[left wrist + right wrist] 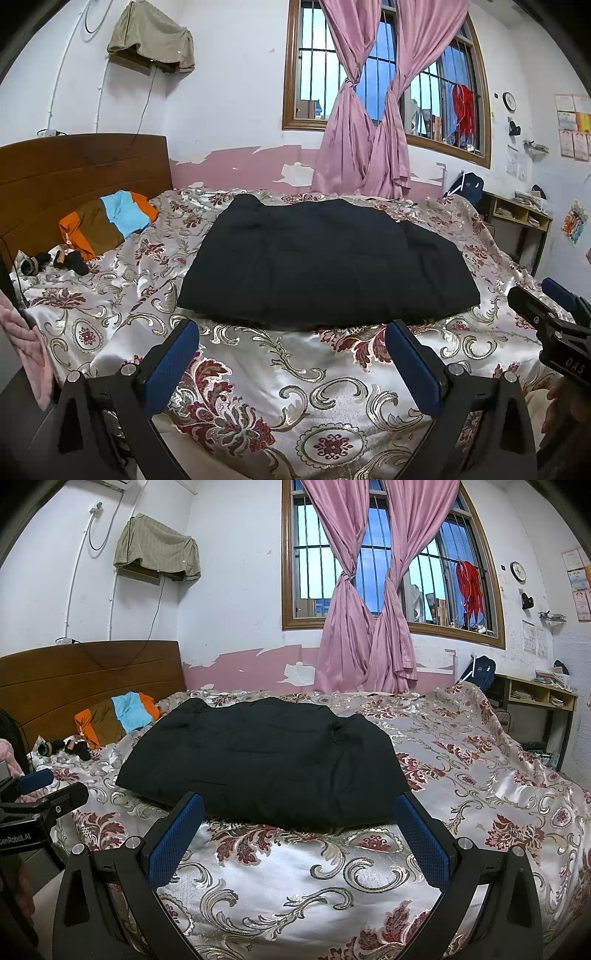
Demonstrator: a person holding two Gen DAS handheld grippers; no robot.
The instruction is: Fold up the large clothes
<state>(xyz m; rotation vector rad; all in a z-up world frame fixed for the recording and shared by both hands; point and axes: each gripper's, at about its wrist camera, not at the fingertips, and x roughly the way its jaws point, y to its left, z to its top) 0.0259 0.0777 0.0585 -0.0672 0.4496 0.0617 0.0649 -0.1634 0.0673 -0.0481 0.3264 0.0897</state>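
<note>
A large black padded garment (325, 258) lies folded into a thick rectangle in the middle of the bed (295, 387); the right wrist view shows the same garment (262, 760) a bit left of centre. My left gripper (291, 332) hovers open just short of its near edge, blue pads wide apart and holding nothing. My right gripper (299, 808) is likewise open and empty before the near edge. Each gripper shows at the side of the other's view: the right gripper (543, 306) and the left gripper (55, 786).
The bedspread (332, 878) is shiny floral satin. An orange, brown and blue cloth (110, 221) and small dark items (70, 260) lie by the wooden headboard (74, 173). Pink curtains (369, 110) hang at the barred window; a shelf desk (521, 214) stands right.
</note>
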